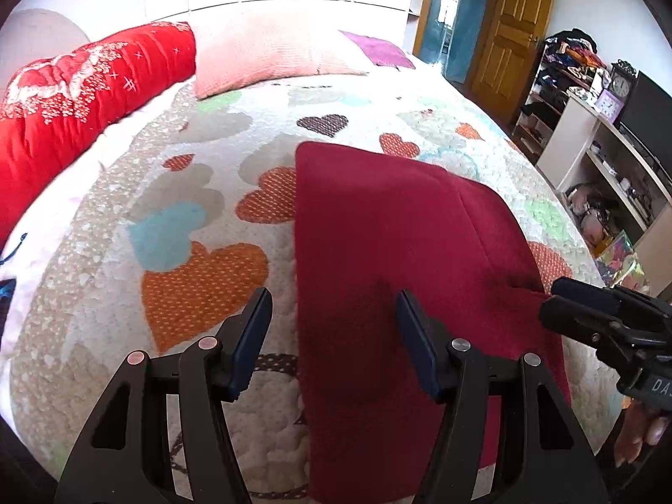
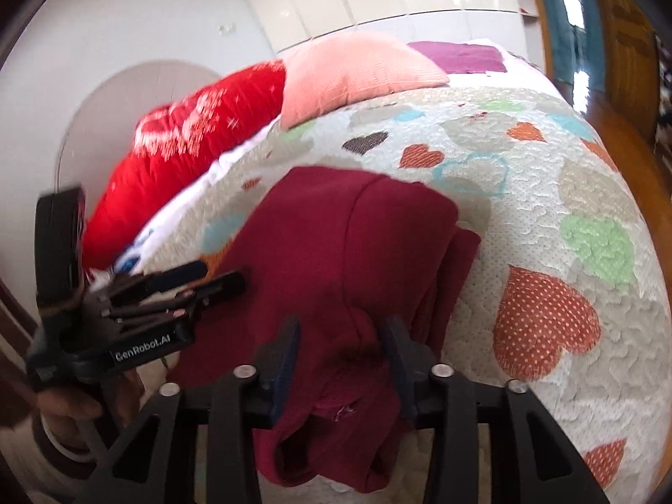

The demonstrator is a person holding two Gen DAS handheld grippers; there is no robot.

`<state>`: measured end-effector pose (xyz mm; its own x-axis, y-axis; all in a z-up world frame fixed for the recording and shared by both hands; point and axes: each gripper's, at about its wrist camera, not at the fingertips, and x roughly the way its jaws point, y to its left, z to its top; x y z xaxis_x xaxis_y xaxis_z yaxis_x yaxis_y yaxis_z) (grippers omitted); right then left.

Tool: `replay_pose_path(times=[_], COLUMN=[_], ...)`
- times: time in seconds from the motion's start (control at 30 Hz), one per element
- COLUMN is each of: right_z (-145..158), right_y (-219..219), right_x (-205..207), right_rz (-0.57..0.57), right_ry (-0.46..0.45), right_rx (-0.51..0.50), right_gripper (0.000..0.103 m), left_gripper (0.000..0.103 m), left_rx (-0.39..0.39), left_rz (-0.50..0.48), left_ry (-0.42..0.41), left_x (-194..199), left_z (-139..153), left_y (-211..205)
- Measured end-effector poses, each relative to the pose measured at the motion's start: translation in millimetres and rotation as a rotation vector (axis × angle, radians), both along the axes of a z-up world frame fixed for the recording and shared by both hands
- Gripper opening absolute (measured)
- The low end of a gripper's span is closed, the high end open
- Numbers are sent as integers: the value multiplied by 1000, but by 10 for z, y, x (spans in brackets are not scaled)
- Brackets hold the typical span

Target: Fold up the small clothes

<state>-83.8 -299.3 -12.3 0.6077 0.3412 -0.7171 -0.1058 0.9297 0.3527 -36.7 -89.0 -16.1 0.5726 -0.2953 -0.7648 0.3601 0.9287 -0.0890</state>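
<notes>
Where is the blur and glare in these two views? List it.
Left wrist view: the wall behind the pink pillow is blown out white; the maroon garment is fairly sharp. Right wrist view: motion blur smears the red pillow; both bend at the edges.

Near hem of maroon garment (image 1: 378, 252) hidden behind gripper frame, perhaps bunched.

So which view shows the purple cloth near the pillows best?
The left wrist view: the purple cloth lies sharp and unobstructed beside the pink pillow. The right wrist view shows it too, but blurred.
</notes>
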Motion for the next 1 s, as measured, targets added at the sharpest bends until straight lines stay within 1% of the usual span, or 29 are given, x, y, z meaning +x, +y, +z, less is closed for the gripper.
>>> replay_pose_path(times=[0.1,0.17,0.3,0.43,0.53,0.7,0.83,1.0], right_z=[59,106,193,219,227,238,228,229], right_y=[25,87,199,224,253,251,277,283], right_x=[-38,-58,-72,-75,-93,-130,-142,-153], right_rz=[-19,-38,-65,-106,-133,-161,-161,-163], right_ry=[-6,-10,-37,-53,-66,-78,-77,-80], right_rx=[-11,-49,-94,-112,-151,-145,-145,-139], right_gripper=[46,46,49,50,50,50,52,53], left_gripper=[61,61,61,61,61,61,61,61], left_rx=[8,14,27,12,10,11,22,16], left_rz=[12,24,41,61,61,71,76,84], left_ry=[-13,-26,-47,-66,-61,-84,-107,-123], left_x=[-40,-75,-138,-203,-227,-274,-312,-330], left_z=[43,67,100,146,166,211,248,277], left_y=[18,22,23,51,62,73,79,106])
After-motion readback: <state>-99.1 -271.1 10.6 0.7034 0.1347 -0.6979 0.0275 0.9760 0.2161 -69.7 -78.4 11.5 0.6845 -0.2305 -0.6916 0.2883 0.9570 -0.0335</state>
